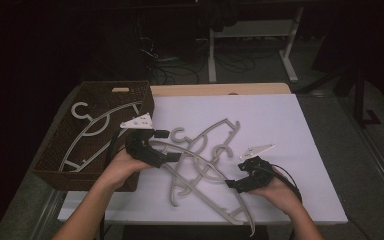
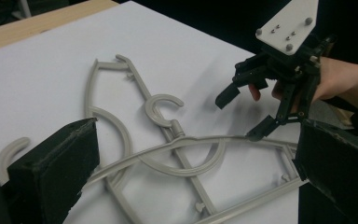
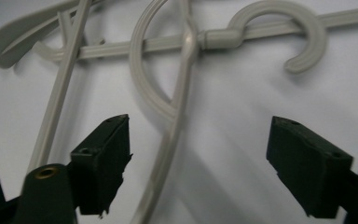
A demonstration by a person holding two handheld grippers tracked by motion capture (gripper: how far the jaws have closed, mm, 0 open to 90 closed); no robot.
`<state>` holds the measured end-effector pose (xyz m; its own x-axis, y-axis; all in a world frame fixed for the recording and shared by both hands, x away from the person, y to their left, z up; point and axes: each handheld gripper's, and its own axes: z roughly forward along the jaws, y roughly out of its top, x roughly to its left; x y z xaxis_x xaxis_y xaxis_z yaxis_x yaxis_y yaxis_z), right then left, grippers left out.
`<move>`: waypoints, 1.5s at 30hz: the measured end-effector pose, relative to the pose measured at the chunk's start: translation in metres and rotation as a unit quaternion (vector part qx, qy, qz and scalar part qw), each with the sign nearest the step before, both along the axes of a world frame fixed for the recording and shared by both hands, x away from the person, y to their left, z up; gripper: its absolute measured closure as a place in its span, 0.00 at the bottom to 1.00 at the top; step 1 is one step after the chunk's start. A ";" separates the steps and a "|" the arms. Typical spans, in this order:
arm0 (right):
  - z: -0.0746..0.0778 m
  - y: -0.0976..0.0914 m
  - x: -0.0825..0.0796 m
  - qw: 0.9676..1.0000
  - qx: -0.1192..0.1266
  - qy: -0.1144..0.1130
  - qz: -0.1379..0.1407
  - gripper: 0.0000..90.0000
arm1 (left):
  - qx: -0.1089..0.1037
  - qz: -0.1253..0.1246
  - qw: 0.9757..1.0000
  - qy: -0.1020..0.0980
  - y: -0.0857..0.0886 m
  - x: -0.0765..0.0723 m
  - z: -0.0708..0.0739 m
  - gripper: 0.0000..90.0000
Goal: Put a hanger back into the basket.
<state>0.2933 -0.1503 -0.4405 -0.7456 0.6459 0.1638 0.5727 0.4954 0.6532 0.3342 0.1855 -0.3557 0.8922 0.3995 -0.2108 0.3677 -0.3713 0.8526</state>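
Several grey plastic hangers (image 1: 200,160) lie tangled in a pile on the white table top (image 1: 280,120). My left gripper (image 1: 167,146) is at the pile's left edge with its jaws wide open. In the left gripper view, the hangers (image 2: 168,123) lie ahead of its jaws (image 2: 196,172) and nothing is gripped. My right gripper (image 1: 236,175) is at the pile's right side, also open. In the right gripper view, a curved hanger arm (image 3: 168,154) runs between its jaws (image 3: 205,158), nearer the left pad, with a clear gap on the other side. The right gripper (image 2: 240,116) hovers low over a hanger arm.
A brown woven basket (image 1: 80,180) stands at the table's left edge with one grey hanger (image 1: 92,127) lying in it. A strip of wooden table (image 1: 220,89) shows behind the white top. Dark floor, cables and desk legs (image 1: 212,55) lie beyond.
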 end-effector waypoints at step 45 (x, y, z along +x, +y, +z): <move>0.001 -0.048 0.024 0.996 -0.084 -0.017 0.014 0.90 | 0.051 0.002 0.999 0.009 -0.028 0.004 -0.045 0.00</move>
<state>0.3175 -0.1986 -0.4391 -0.7672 0.6406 0.0308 0.5364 0.6146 0.5784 0.3380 0.1579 -0.4009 0.8869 0.4235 -0.1846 0.3842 -0.4543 0.8038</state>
